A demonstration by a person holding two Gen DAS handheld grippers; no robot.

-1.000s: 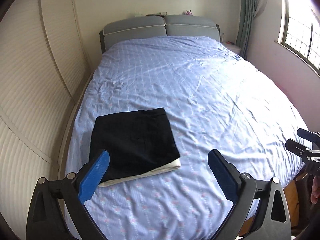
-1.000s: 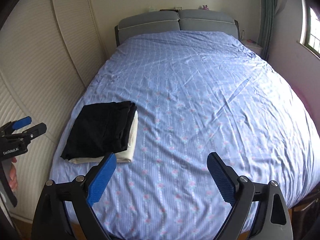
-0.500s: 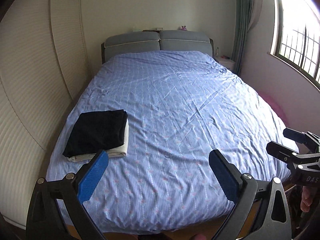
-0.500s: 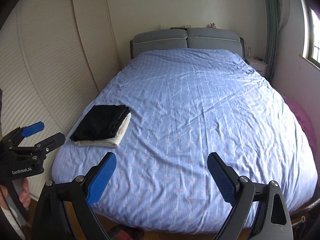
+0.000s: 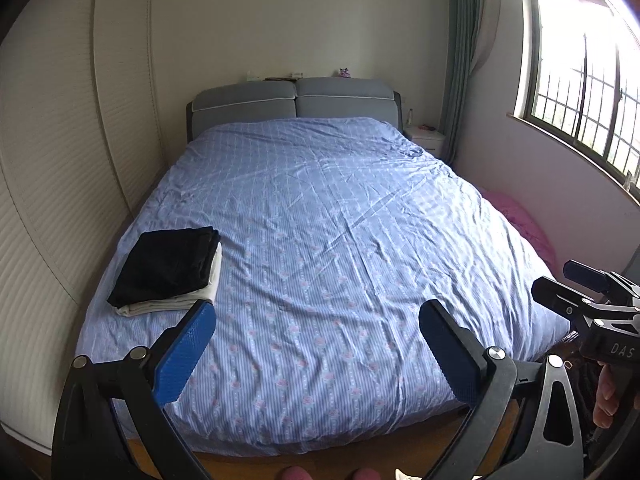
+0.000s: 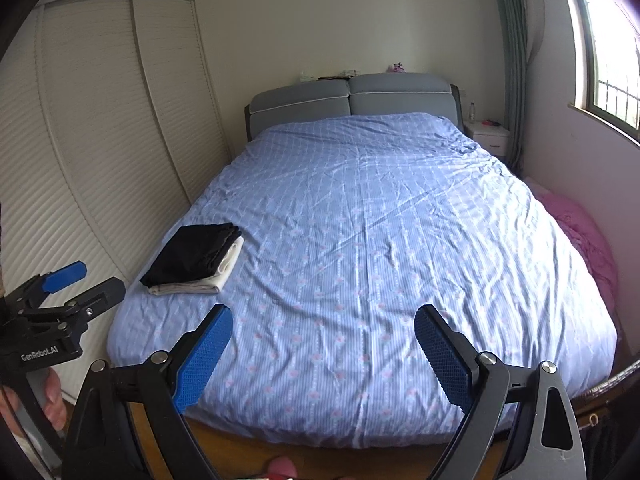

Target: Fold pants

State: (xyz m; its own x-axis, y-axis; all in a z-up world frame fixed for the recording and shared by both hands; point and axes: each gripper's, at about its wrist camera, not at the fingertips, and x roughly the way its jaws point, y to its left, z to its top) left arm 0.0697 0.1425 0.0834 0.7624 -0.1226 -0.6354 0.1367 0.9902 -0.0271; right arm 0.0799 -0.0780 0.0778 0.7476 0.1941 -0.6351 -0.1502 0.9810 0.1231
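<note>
My left hand-held gripper and right hand-held gripper both hang released and empty, short of the bed. The folded black pants lie forward-left near its left corner, atop a cream garment, nearer my left hand.

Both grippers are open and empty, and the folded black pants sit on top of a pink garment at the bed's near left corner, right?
Not quite: the black pants rest on a cream garment, not pink, as the left wrist view shows. The rest holds.
</note>
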